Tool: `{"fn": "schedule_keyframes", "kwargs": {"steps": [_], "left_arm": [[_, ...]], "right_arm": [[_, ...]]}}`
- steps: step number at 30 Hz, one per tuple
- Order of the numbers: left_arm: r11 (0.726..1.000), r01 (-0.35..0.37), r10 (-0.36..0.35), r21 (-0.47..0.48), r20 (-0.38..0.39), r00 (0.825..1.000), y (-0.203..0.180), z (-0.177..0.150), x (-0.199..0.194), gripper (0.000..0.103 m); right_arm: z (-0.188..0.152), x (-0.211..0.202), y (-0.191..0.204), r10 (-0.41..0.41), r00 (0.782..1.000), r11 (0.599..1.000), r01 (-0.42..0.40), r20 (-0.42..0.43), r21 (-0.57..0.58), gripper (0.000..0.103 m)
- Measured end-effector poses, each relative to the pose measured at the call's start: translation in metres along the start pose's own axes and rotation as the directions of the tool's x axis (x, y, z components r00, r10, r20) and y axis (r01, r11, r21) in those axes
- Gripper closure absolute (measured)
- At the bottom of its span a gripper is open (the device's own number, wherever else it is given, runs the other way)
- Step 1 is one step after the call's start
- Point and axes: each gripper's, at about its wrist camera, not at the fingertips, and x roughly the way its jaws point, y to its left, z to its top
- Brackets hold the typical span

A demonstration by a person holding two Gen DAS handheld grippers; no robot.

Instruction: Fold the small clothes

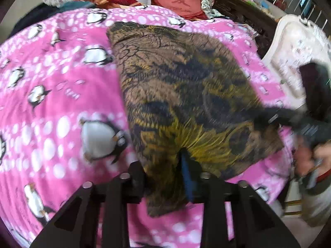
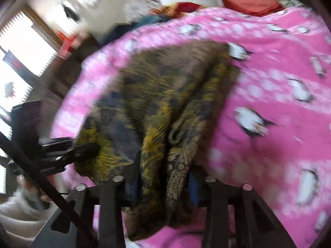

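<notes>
Left gripper (image 1: 165, 171) is clenched on the near edge of the patterned cloth (image 1: 182, 95), which spreads forward and away over the pink penguin blanket (image 1: 62, 103). Right gripper (image 2: 163, 184) grasps a bunched near-edge section further along; in the left wrist view it enters from the right side (image 1: 275, 117). The held edge runs gripper to gripper, so the fold line likely lies crosswise ahead of both, each equally near.

Garment (image 1: 182, 95): thin woven cloth, matt, brown-yellow-black print. Bed blanket (image 1: 62, 95): fluffy pink fleece, penguin pattern. Left hand-held gripper (image 1: 165, 175): matt black plastic, shiny metal pins. Red cushion (image 1: 178, 2): smooth cloth.
</notes>
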Motion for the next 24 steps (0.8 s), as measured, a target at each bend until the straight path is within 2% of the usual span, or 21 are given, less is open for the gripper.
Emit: {"fn": "schedule_keyframes", "kwargs": {"steps": [2,3,5,6,8,11,13,15,16,17,18,20,22,24], "left_arm": [[1.0,0.001,-0.001,-0.024,0.011,1.0,0.006,0.004,-0.011,0.059],[0.999,0.0,0.002,-0.041,0.045,0.999,0.01,0.011,-0.022,0.056],[0.998,-0.024,0.031,-0.061,0.118,0.993,0.013,0.024,-0.036,0.037],[0.997,-0.03,0.04,-0.07,0.139,0.99,0.014,0.026,-0.038,0.034],[0.996,-0.039,0.053,-0.086,0.171,0.984,0.009,0.043,-0.037,0.034],[0.992,-0.078,0.095,-0.101,0.169,0.981,0.002,0.064,-0.016,0.033],[0.987,-0.117,0.133,-0.107,0.158,0.978,0.0,0.071,-0.001,0.033],[0.987,-0.116,0.129,-0.109,0.116,0.985,0.003,0.075,0.02,0.033],[0.986,-0.119,0.131,-0.113,0.103,0.986,0.006,0.075,0.026,0.031],[0.985,-0.125,0.137,-0.122,0.091,0.986,0.01,0.075,0.034,0.023],[0.983,-0.133,0.145,-0.13,0.082,0.986,0.012,0.078,0.04,0.019],[0.981,-0.124,0.135,-0.148,0.073,0.988,0.017,0.08,0.045,0.015],[0.982,-0.123,0.135,-0.143,0.074,0.988,0.017,0.079,0.041,0.015],[0.981,-0.141,0.153,-0.133,0.085,0.985,0.015,0.078,0.035,0.015]], "right_arm": [[0.002,-0.021,-0.004,-0.003,0.999,1.0,0.002,0.049,0.023,0.055],[0.005,-0.029,-0.005,-0.003,0.997,1.0,0.001,0.071,0.032,0.053],[0.013,-0.049,-0.002,-0.039,0.989,0.999,0.035,0.142,0.032,0.045],[0.021,-0.055,0.001,-0.067,0.983,0.998,0.064,0.171,0.025,0.045],[0.034,-0.054,0.008,-0.099,0.975,0.995,0.098,0.197,0.016,0.045],[0.055,-0.037,0.019,-0.092,0.97,0.995,0.097,0.223,-0.01,0.048],[0.073,-0.013,0.026,-0.099,0.973,0.994,0.107,0.209,-0.029,0.058],[0.084,0.009,0.021,-0.082,0.983,0.996,0.088,0.164,-0.03,0.063],[0.085,0.018,0.019,-0.111,0.983,0.992,0.118,0.149,-0.038,0.065],[0.088,0.03,0.013,-0.171,0.976,0.984,0.177,0.131,-0.034,0.075],[0.092,0.04,0.003,-0.235,0.964,0.971,0.239,0.122,-0.02,0.078],[0.098,0.049,-0.015,-0.285,0.95,0.958,0.286,0.127,0.015,0.081],[0.102,0.05,-0.028,-0.258,0.959,0.965,0.25,0.119,0.075,0.086],[0.1,0.038,-0.021,-0.237,0.963,0.971,0.231,0.125,0.061,0.082]]}}
